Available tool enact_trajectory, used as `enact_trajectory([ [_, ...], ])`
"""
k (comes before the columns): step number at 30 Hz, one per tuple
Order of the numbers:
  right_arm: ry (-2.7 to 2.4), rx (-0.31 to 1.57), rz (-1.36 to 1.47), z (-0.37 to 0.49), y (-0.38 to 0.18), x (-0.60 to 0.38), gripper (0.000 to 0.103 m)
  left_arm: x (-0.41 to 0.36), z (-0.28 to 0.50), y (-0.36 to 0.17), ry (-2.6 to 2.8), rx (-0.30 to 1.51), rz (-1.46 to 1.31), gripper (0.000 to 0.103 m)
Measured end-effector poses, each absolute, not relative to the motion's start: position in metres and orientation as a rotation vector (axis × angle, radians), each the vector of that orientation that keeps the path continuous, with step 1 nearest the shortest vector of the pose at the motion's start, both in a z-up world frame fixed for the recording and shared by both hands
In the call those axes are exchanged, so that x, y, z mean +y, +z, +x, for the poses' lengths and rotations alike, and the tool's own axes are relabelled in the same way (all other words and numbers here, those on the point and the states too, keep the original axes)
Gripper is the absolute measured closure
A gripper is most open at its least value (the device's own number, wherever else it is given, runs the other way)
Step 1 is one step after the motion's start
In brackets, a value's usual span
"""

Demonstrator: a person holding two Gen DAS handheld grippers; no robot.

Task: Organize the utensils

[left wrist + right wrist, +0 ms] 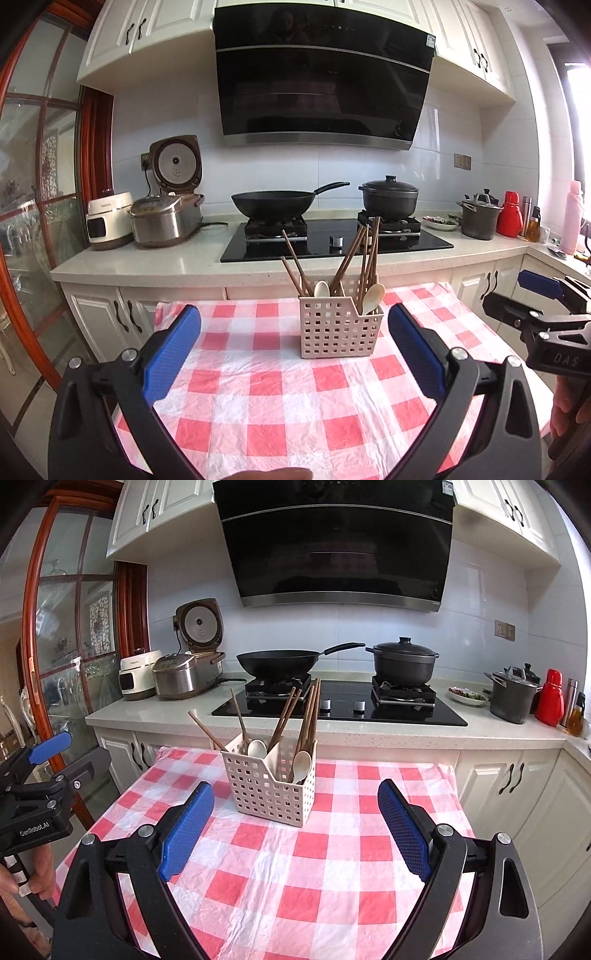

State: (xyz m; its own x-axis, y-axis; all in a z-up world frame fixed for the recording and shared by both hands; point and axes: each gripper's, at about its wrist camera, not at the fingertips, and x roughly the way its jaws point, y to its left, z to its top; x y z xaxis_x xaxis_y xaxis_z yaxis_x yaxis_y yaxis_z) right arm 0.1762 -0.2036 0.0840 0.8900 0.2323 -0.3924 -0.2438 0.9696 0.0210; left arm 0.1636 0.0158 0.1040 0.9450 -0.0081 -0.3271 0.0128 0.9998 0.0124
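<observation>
A beige perforated utensil caddy [338, 326] [271, 790] stands on the red-and-white checked tablecloth [258, 406] [332, 849]. Several brown chopsticks [351, 254] [308, 716] lean out of it, and two cream spoons [371, 297] [301, 762] stand bowl-up inside. My left gripper [293, 325] is open with nothing between its blue pads, held just short of the caddy. My right gripper [295, 801] is also open and empty, with the caddy ahead and slightly left. Each gripper shows at the edge of the other's view, the right [543, 310] and the left [44, 775].
Behind the table runs a counter with a black hob [332, 240], a wok [275, 203], a lidded black pot [389, 197], rice cookers [166, 218] at left, and a grey pot, red flask and bottles [509, 219] at right. A glass door [33, 184] stands at left.
</observation>
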Motion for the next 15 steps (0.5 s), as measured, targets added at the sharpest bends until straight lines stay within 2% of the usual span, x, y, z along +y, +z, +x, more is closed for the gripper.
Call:
enact_trajectory([
  [15,0.239,0.400,-0.019,0.1740,0.0850,-0.2015,0.019,0.0157,0.1647,0.1021,-0.013,0.353,-0.004,0.005],
])
